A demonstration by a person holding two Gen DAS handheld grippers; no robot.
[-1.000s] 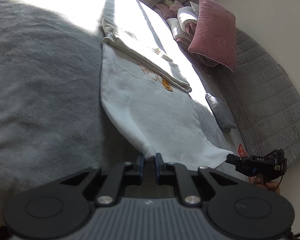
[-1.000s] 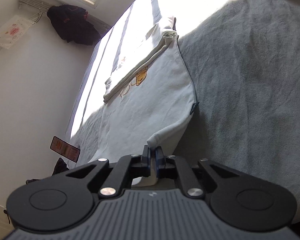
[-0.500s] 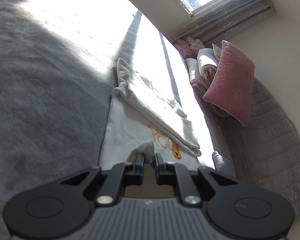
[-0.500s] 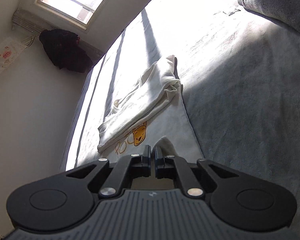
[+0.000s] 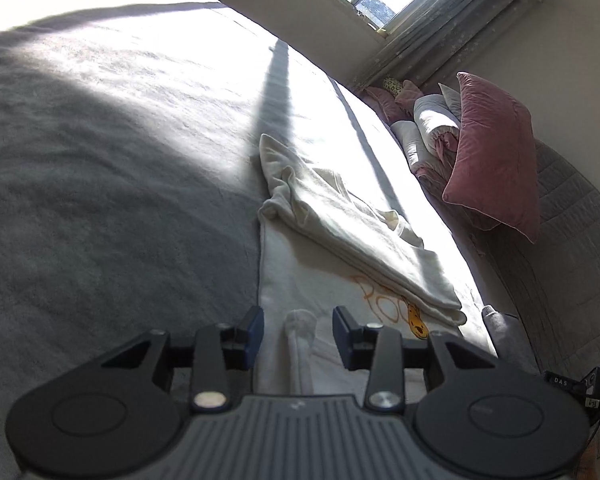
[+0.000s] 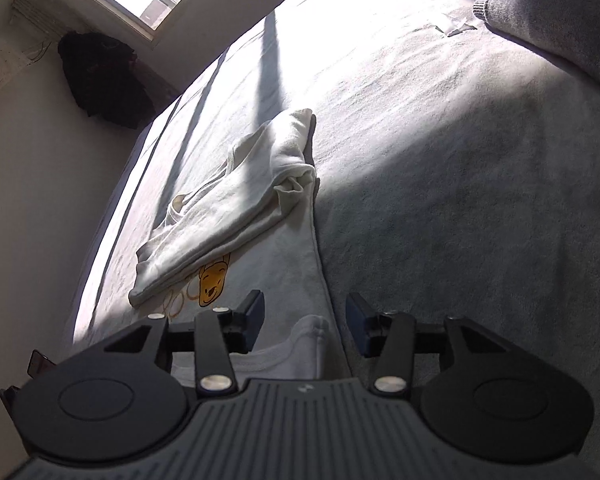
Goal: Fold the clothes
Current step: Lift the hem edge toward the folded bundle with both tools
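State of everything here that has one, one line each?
left tongs: open, straddling the hem
right tongs: open, over the hem corner
white T-shirt: flat on the bed, sleeves folded in, hem folded up
pink pillow: propped upright

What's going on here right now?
A person is folding a white printed shirt on a grey bed. Both tools are open: the left tool and right tool each straddle a hem corner lying doubled over the shirt. A folded cream garment lies across its far end.
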